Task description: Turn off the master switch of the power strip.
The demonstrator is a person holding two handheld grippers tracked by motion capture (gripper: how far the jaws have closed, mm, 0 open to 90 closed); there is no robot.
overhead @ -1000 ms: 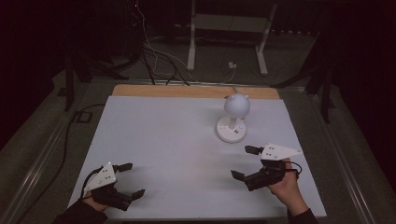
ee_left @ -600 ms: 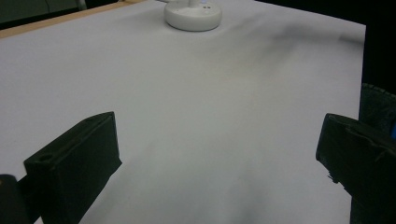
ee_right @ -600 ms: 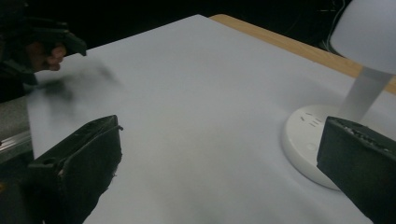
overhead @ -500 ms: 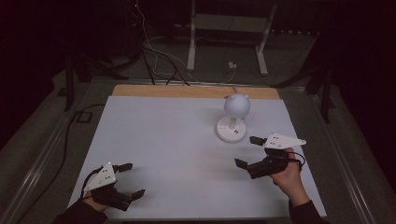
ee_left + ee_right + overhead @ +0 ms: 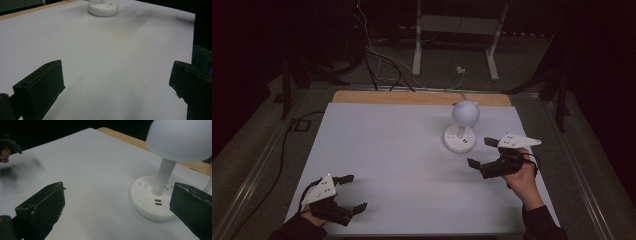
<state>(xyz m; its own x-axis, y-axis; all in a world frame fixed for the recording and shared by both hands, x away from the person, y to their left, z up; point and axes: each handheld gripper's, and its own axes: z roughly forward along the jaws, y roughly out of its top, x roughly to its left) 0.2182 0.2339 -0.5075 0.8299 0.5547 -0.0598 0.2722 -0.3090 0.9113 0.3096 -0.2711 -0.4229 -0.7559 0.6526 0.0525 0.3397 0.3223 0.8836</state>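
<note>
A white desk lamp (image 5: 464, 117) with a round head and a round socket base (image 5: 459, 140) stands on the white table (image 5: 387, 145), right of centre. My right gripper (image 5: 480, 151) is open just right of the base, its jaws pointing left at table level. In the right gripper view the lamp base (image 5: 152, 200) with its stem and sockets sits between and beyond the wide-apart jaws, and the lamp head (image 5: 182, 140) hangs above. My left gripper (image 5: 353, 192) rests open near the front left corner, nothing between its jaws. The lamp base (image 5: 103, 7) lies far ahead in the left gripper view.
A wooden strip (image 5: 422, 98) runs along the table's far edge. Behind it are cables (image 5: 377, 60) on the floor and a white stand's legs (image 5: 454, 45). A white cord (image 5: 460, 71) leads away from the lamp. The room around is dark.
My right gripper has moved forward and a little left, closer to the lamp base. The left gripper has stayed where it was.
</note>
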